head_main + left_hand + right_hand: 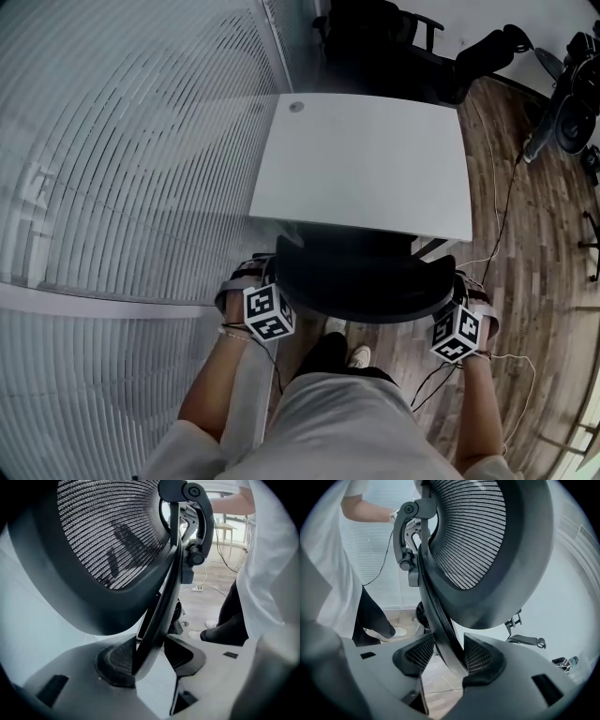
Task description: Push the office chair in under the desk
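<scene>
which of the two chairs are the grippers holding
The near office chair, drawn up to the desk: the left gripper and right gripper each clamp its backrest. The other chair stands beyond the desk.

A wood-plank floor (553,272) is shown, and a white desk (366,159) is stood on it. A round cable port (296,107) is set into the desk's far left corner. A black chair (361,281) is stood on the floor at the desk's near edge, partly under it. Thin cables (501,220) are trailed over the planks right of the desk, and a white power strip (198,588) is laid there. A white shoe (359,355) is planted behind the chair. A second chair (375,37) is stood beyond the desk.
</scene>
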Demonstrator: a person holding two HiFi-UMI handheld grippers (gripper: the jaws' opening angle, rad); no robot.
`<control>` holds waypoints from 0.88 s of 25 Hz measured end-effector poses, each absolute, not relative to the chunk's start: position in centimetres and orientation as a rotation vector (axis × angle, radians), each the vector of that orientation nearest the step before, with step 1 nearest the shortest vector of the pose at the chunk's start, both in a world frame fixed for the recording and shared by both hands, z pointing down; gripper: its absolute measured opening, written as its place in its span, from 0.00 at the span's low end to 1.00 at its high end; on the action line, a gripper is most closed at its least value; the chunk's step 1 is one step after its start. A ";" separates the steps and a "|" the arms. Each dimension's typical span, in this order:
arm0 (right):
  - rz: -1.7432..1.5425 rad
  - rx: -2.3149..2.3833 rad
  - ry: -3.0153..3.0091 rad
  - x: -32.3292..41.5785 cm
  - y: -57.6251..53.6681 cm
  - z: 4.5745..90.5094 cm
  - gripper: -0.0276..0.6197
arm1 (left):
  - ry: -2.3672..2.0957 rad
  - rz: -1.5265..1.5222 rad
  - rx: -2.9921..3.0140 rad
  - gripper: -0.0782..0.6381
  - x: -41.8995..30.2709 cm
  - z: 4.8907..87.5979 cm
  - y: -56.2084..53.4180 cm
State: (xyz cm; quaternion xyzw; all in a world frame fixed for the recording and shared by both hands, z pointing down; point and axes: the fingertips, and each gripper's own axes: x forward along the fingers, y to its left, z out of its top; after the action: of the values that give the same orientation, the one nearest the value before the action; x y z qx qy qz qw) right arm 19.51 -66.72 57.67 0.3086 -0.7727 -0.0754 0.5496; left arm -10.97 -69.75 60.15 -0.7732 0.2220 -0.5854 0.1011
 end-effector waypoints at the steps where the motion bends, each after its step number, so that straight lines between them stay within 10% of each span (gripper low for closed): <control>1: -0.185 0.731 -1.830 19.6 -67.0 57.7 0.37 | 0.657 -1.733 -2.283 0.38 -10.9 60.1 -70.1; 22: -0.194 0.750 -1.831 20.8 -70.4 56.6 0.37 | 0.661 -1.714 -2.275 0.38 -9.2 59.3 -73.3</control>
State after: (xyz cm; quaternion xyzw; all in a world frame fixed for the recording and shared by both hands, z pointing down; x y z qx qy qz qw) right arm 20.78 -70.42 56.62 0.3160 -0.7721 -0.0819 0.5452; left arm -9.24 -73.30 59.29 -0.7734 0.2248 -0.5827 0.1087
